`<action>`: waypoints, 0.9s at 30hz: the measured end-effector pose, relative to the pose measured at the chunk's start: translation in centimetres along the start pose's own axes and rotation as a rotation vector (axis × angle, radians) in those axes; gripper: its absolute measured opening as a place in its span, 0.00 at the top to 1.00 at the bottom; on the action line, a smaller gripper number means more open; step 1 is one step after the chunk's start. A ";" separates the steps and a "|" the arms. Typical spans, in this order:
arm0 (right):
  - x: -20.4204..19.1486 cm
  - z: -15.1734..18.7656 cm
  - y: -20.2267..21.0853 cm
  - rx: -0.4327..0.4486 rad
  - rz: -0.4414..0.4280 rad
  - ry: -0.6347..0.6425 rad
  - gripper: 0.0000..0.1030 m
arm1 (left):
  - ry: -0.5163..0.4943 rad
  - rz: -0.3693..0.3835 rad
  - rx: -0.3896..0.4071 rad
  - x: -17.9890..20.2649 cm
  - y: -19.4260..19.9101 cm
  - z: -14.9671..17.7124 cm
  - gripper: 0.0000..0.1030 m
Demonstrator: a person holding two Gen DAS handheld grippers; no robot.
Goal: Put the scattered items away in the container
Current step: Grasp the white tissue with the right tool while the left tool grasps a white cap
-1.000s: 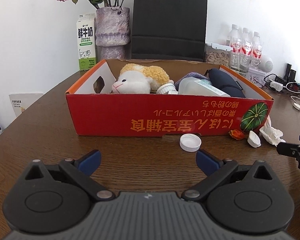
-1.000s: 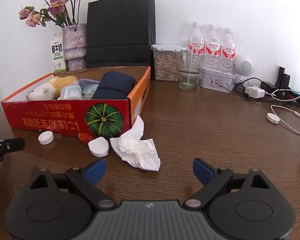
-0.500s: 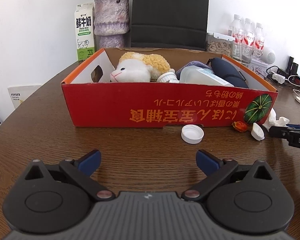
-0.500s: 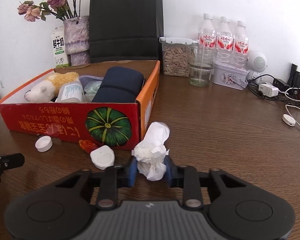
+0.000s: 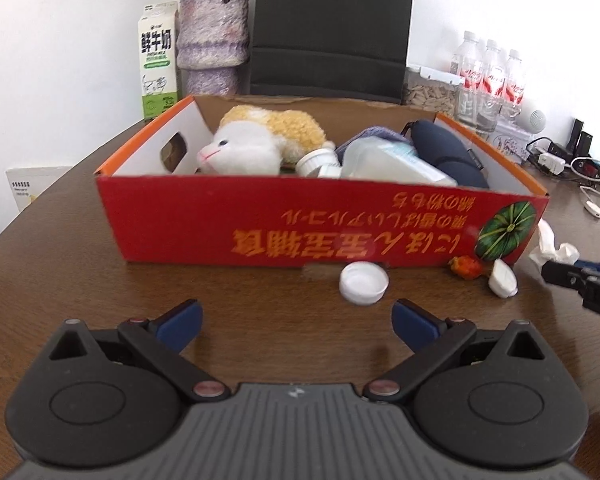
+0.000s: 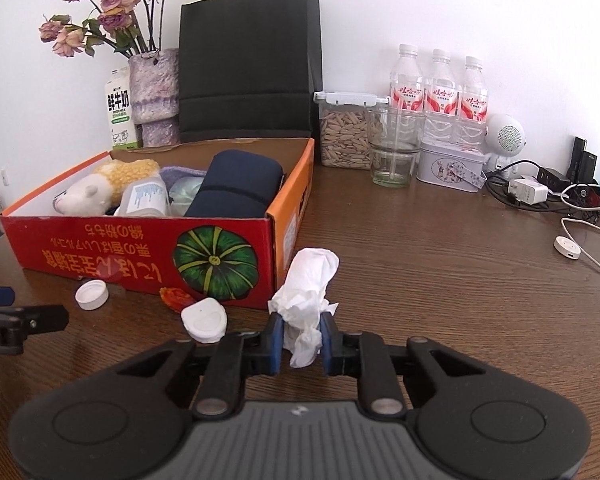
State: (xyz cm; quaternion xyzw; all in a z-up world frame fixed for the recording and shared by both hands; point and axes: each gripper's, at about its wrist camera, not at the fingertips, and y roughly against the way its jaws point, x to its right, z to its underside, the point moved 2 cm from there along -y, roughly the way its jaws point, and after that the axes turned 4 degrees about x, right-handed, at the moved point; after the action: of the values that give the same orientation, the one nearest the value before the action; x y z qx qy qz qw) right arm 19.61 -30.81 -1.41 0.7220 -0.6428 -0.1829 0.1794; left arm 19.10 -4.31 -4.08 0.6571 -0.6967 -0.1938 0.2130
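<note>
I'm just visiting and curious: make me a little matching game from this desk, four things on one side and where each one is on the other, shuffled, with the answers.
Things:
1. crumpled tissue
2. plush toy
3. white bottle cap
4. milk carton

Places:
A. standing behind the red box, beside the vase
B. pinched in the right claw
C. lying inside the red box
D. on the table in front of the red box, ahead of the open left claw

Pairs: 1-B, 2-C, 3-D, 4-A
</note>
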 end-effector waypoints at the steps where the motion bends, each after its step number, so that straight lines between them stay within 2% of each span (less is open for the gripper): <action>1: 0.1 0.0 0.0 0.001 0.000 -0.003 0.83 | -0.005 0.002 0.005 0.4 -0.2 -0.3 0.00; 5: 0.3 0.0 0.1 0.005 0.000 -0.012 0.83 | -0.017 0.002 -0.004 1.9 -1.7 -1.0 0.01; 8: 0.3 0.0 0.2 0.004 -0.005 -0.014 0.83 | -0.016 -0.006 -0.018 2.5 -2.6 -1.1 0.15; 10: 0.2 0.1 0.2 0.006 -0.011 -0.014 0.83 | -0.016 -0.008 -0.020 2.7 -2.9 -1.0 0.37; 21: -0.2 0.1 0.3 0.003 -0.026 -0.008 0.82 | -0.034 -0.028 0.001 2.6 -2.8 -1.0 0.71; 27: -0.2 0.1 0.5 0.007 -0.034 -0.004 0.82 | -0.040 -0.021 0.007 2.5 -2.7 -0.8 0.72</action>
State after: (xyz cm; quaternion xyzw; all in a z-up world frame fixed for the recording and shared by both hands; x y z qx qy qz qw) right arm 19.13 -30.64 -1.29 0.7330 -0.6314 -0.1850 0.1726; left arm 21.66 -6.99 -4.76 0.6611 -0.6946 -0.2066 0.1945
